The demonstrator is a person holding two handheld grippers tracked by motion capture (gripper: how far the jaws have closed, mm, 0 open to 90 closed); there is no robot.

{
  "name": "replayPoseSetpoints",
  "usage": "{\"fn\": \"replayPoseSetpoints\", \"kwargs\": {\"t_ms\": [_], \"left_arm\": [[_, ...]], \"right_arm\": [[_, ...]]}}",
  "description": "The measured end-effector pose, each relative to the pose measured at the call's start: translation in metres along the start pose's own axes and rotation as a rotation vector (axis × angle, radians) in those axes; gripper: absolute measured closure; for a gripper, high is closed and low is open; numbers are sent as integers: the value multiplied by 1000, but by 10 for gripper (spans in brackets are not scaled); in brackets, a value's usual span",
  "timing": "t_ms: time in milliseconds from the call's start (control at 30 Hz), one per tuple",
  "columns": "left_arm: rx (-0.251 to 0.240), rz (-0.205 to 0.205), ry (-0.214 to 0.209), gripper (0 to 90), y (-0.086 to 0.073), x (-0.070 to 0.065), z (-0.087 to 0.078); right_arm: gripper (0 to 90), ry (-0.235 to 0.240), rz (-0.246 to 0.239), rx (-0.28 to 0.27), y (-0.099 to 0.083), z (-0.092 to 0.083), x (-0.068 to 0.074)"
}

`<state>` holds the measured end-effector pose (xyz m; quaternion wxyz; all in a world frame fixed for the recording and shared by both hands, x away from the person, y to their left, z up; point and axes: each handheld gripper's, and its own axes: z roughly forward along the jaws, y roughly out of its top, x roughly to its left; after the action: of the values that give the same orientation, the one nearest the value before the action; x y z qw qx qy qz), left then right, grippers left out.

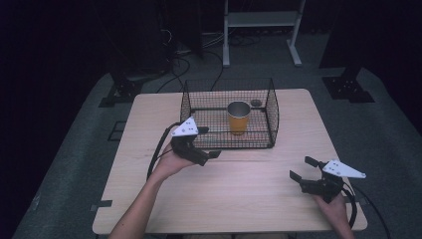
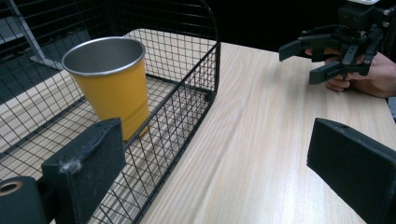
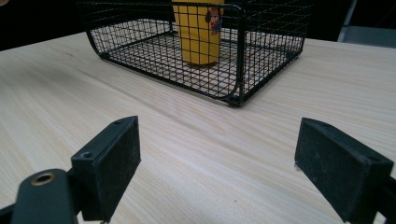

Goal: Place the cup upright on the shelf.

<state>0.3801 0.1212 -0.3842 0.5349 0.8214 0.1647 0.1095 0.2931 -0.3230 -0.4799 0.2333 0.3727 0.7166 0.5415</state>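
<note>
A: Cup?
B: Yellow metal cup (image 1: 239, 117) upright inside the black wire basket (image 1: 271, 107), far middle of the wood surface (image 1: 234, 194).
A: Grippers?
B: Left gripper (image 1: 213, 154) just at the basket's near wall, jaws wide apart, empty. Right gripper (image 1: 302, 168) well apart at the near right, jaws wide, empty.
A: Obstacles?
B: The basket's mesh wall stands between jaws and cup.

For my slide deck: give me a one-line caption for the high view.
Yellow cup upright inside a black wire basket on a wooden table, both open grippers, left and right, held short of it.
</note>
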Motion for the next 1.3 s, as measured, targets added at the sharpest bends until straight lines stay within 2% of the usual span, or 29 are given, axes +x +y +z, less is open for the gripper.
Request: {"fn": "replayPoseSetpoints", "kwargs": {"t_ms": [767,900,1067,1133,1167,1233,1300], "left_arm": [[-27,10,16,38,-31,-25,-15],[-19,17,22,37,-35,-30,-16],[-39,17,34,38,-42,-36,-21],[-21,18,36,37,-44,-38,-21],[-25,29,46,37,-45,-40,-21],[-25,19,32,38,-48,-43,-21],[-25,24,41,38,-51,-46,-22]], "right_arm": [[133,-3,0,2,0,0,0],[133,-3,1,1,0,0,0],[133,-3,0,2,0,0,0],[133,-2,1,1,0,0,0],[133,-2,1,2,0,0,0],[133,-1,1,1,0,0,0],[133,0,1,1,0,0,0]]}}
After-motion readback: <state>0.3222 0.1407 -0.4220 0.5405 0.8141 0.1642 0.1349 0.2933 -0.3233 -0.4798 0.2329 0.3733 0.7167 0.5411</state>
